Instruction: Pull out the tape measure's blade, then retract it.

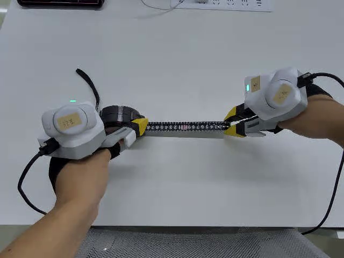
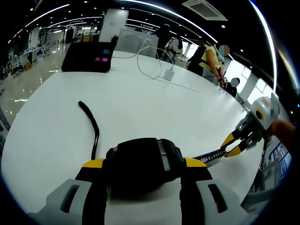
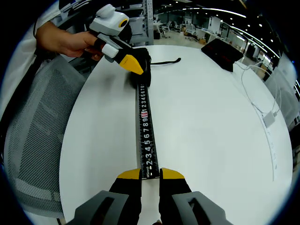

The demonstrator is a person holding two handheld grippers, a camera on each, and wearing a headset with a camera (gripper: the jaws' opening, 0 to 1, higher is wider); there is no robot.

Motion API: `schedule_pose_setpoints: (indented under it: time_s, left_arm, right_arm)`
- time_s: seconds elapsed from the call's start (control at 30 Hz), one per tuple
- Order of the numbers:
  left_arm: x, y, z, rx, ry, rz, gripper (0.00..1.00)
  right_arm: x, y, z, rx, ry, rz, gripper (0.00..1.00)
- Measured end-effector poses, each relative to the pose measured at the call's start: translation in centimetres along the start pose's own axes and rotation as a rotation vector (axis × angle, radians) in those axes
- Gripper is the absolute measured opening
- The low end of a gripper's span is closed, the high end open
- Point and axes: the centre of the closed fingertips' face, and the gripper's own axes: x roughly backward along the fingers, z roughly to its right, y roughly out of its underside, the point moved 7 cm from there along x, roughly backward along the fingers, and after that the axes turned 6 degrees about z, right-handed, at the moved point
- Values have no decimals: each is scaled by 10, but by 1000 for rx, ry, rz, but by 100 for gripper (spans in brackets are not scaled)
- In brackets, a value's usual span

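My left gripper point(image 2: 144, 165): white shell, two yellow-tipped jaws clamped on either side of the tape measure point(image 1: 119, 115).
My right gripper point(image 3: 150, 174): same build, two yellow tips pressed together on the free end of the blade point(image 3: 145, 126).
Stickers point(image 1: 69, 121): three tan ones, one on the left shell and two on the right; the writing is too small for me to read.
Tape measure: one, with a rounded black case of matte, rubbery look, at the near left of the table point(image 1: 177, 64).
Blade: one flat black strip, drawn out straight from the case rightward to my right jaws, low over the tabletop.
Blade writing: white digits, 2 to 9 counting away from my right jaws, then a red mark, then 1 to 7 toward the case.
Strap point(image 2: 91, 124): one thin black loop, lying limp on the table just beyond the case.
Table: smooth white top with a rounded edge.
Black device point(image 2: 86, 56): one flat dark slab at the far left edge.
Cable point(image 2: 150, 65): one white lead curling at the far side.
Power strip point(image 1: 226, 4): one, white, at the far edge.
Chair point(image 3: 37, 131): grey mesh, at the near edge.
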Motion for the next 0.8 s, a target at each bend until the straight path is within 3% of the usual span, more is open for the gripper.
schedule_pose_setpoints:
  time_s: [0.8]
  left_arm:
    - [0, 0, -1, 8, 4, 3, 58]
  right_arm:
    - [-14, -17, 1, 7, -8, 27, 9]
